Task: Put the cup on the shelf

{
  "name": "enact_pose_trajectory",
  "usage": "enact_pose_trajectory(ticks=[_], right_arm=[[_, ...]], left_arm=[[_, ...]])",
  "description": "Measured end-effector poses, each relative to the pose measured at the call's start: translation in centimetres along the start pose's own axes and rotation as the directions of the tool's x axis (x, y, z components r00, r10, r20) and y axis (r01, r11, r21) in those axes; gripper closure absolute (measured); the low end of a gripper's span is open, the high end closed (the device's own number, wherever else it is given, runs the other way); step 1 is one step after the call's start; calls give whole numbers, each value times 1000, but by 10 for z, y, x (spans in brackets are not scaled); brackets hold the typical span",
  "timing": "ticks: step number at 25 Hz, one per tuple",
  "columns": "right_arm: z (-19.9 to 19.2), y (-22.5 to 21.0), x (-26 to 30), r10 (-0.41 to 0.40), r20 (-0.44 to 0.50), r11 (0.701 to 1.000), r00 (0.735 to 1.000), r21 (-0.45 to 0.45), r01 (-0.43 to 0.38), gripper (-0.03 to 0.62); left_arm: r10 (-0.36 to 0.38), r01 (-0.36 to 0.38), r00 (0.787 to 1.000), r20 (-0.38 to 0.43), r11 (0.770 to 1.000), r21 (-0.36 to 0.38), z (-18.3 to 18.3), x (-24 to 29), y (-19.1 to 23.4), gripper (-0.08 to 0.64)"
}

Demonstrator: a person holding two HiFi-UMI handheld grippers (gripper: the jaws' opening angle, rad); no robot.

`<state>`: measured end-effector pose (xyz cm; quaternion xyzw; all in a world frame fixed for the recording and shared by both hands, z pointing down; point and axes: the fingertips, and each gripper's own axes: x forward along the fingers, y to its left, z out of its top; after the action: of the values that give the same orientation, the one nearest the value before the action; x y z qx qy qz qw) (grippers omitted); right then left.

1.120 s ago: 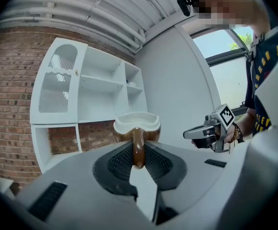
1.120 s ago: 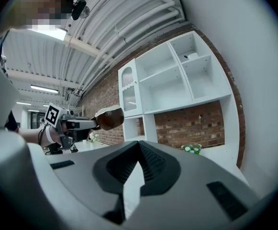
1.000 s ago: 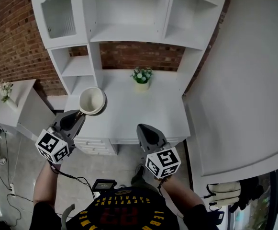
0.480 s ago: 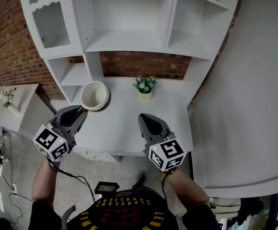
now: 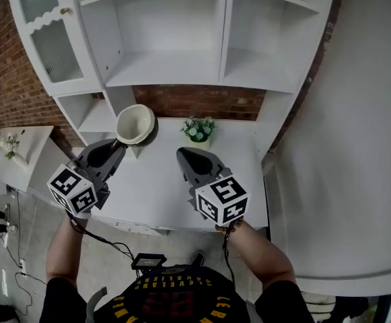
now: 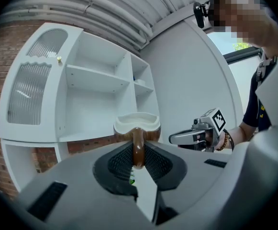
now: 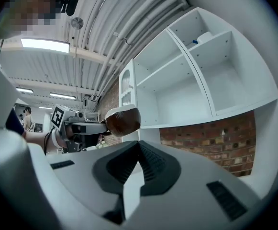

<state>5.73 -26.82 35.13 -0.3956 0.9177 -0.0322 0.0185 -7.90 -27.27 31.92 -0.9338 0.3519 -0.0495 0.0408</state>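
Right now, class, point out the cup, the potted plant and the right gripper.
cup (image 5: 134, 122), head view, cream inside of its bowl.
potted plant (image 5: 198, 128), head view, its flowers.
right gripper (image 5: 182, 155), head view, between its closed fingertips.

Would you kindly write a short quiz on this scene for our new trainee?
1. True or false: the right gripper holds the cup.
2. The left gripper grips the cup by its: A rim, B handle, C base.
3. Fill in: the small thing standing on the white counter is a potted ____.
Key: 1 false; 2 B; 3 plant.
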Motion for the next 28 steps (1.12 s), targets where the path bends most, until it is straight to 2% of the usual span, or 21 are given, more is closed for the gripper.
enact_pose_trajectory(ticks=[6,12,16,21,28], right_arm=[[7,-25,3,10,13,1000,1000,-6,-10,586],[19,-46,8,19,30,998,999,57,-20,586],[21,-56,12,7,33,998,999,68,-9,586],[14,-74,19,-31,18,997,999,72,30,586],[5,-102,38,-94,-7,992,996,85,95,586]], left_arm=[[34,-34,999,-12,999,7,18,21,12,512],[32,-32,999,-24,999,-7,35,41,37,512],[42,-43,999,-25,999,-3,45,55,58,512],[33,-33,999,-28,999,8,57,84,86,512],[5,-4,997,-72,1000,13,58,126,126,512]])
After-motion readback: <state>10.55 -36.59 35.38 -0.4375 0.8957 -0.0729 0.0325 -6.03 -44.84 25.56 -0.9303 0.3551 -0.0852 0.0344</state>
